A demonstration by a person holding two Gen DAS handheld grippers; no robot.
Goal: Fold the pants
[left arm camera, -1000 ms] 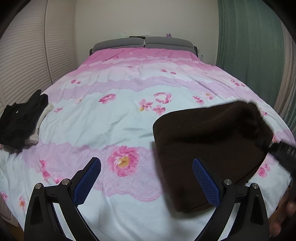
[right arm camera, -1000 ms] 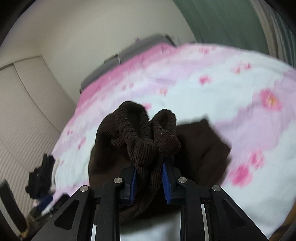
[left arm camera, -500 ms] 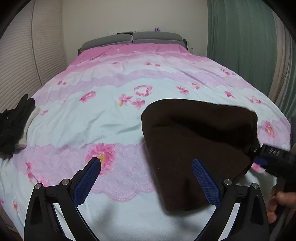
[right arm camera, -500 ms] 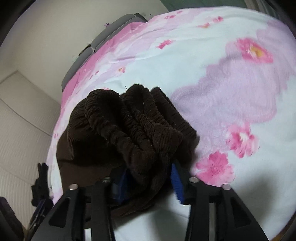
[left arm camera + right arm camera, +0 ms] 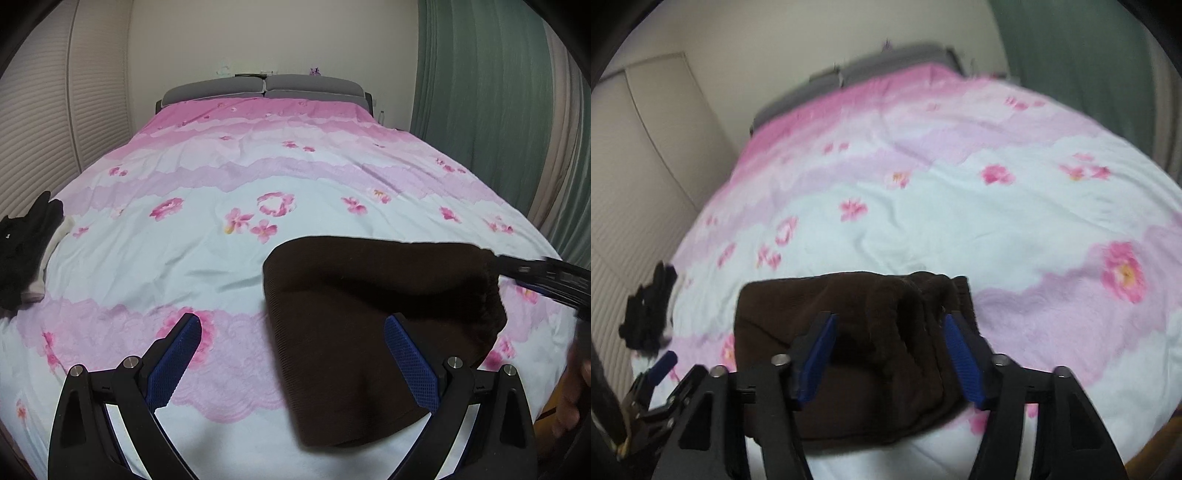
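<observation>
The dark brown corduroy pants (image 5: 369, 325) lie folded flat on the flowered bedspread (image 5: 221, 184), near the bed's front edge. In the right wrist view their bunched waistband (image 5: 923, 291) rests on the bed beyond my right gripper (image 5: 890, 317). Its jaws are closing but stand apart, just above the cloth, and the pads do not press on it. From the left wrist view the right gripper (image 5: 546, 275) is at the pants' right end. My left gripper (image 5: 291, 325) is open and empty, hovering over the pants' left edge.
A pile of black and pale clothes (image 5: 26, 251) lies at the bed's left edge. Grey headboard cushions (image 5: 264, 86) stand at the far end. A green curtain (image 5: 480, 110) hangs on the right, louvred doors (image 5: 37, 129) on the left. A hand (image 5: 572, 398) shows at lower right.
My right gripper has let go of the waistband it held pinched and drawn back; the waistband has dropped onto the bed. The left gripper has drifted slightly sideways, still open.
</observation>
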